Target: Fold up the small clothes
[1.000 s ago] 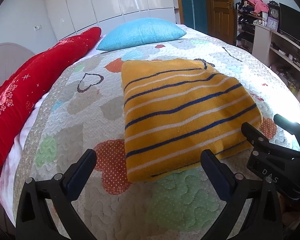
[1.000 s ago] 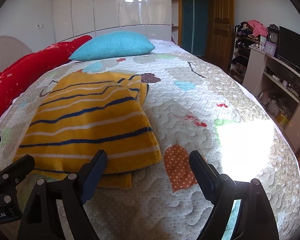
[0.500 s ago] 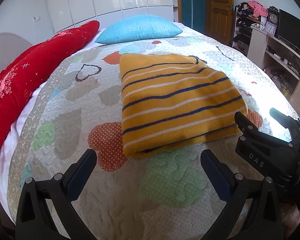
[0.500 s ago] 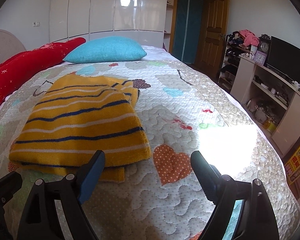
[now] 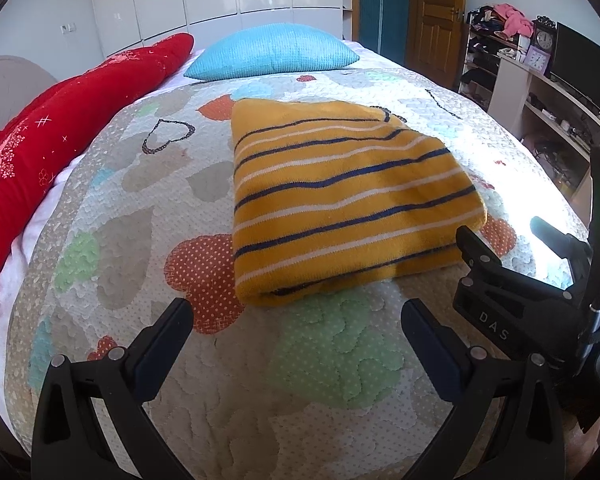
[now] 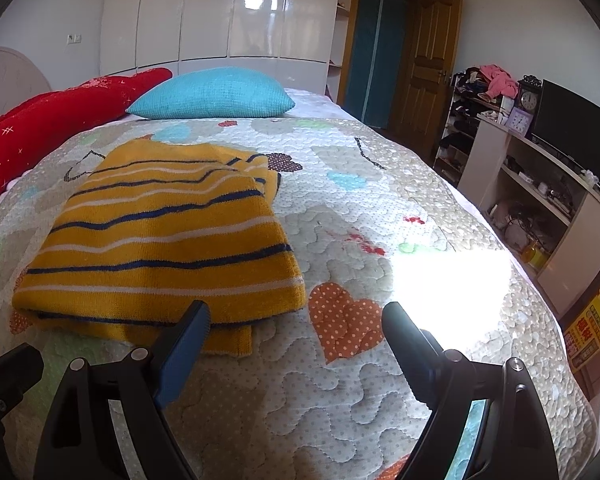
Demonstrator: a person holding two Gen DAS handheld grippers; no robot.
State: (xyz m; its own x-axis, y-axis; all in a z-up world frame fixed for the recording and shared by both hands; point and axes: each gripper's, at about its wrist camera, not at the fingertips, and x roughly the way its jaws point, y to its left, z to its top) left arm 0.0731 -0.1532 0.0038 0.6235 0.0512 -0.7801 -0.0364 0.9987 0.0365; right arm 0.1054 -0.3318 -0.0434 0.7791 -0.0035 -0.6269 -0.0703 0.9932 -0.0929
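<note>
A yellow sweater (image 5: 340, 204) with navy and white stripes lies folded in a rough rectangle on the quilted bed (image 5: 140, 240). It also shows in the right wrist view (image 6: 160, 240), left of centre. My left gripper (image 5: 296, 320) is open and empty, held a little short of the sweater's near edge. My right gripper (image 6: 296, 320) is open and empty, beside the sweater's near right corner; it also shows in the left wrist view (image 5: 512, 256) at the right edge.
A blue pillow (image 5: 272, 56) and a red bolster (image 5: 60, 120) lie at the head and left side of the bed. A wooden door (image 6: 424, 64), a shelf unit with a TV (image 6: 580, 132) and clutter stand to the right. A bright sun patch (image 6: 448, 284) falls on the quilt.
Both grippers have drawn back and up from the sweater, so it sits farther ahead in both views. The sweater lies as it did.
</note>
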